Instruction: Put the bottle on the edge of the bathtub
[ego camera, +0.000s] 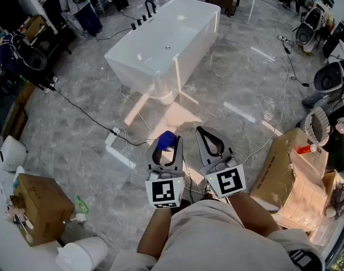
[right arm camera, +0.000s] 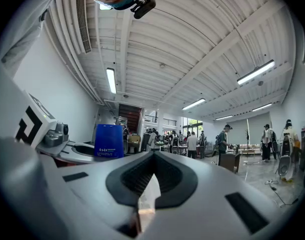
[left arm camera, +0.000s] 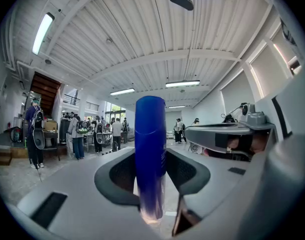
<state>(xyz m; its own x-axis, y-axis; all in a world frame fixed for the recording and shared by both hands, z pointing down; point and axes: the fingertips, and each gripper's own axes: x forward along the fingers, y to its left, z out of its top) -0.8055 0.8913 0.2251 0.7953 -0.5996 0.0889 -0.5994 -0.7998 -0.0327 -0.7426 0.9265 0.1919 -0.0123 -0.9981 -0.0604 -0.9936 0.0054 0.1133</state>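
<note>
The blue bottle point(ego camera: 167, 140) stands upright between the pads of my left gripper point(ego camera: 166, 145), which is shut on it. In the left gripper view the blue bottle point(left arm camera: 150, 149) fills the middle of the left gripper point(left arm camera: 150, 159), pressed on both sides. My right gripper point(ego camera: 202, 133) hangs just to the right, shut and empty. In the right gripper view the right gripper point(right arm camera: 153, 155) has its tips together, and the blue bottle point(right arm camera: 108, 141) shows at the left. The white bathtub point(ego camera: 161, 52) stands well ahead on the grey floor, apart from both grippers.
A black faucet point(ego camera: 149, 7) stands at the tub's far end. A cable point(ego camera: 84, 114) and a power strip point(ego camera: 113, 138) lie on the floor to the left. Cardboard boxes stand at the right point(ego camera: 290, 176) and lower left point(ego camera: 39, 208). Several people stand far off point(left arm camera: 77, 134).
</note>
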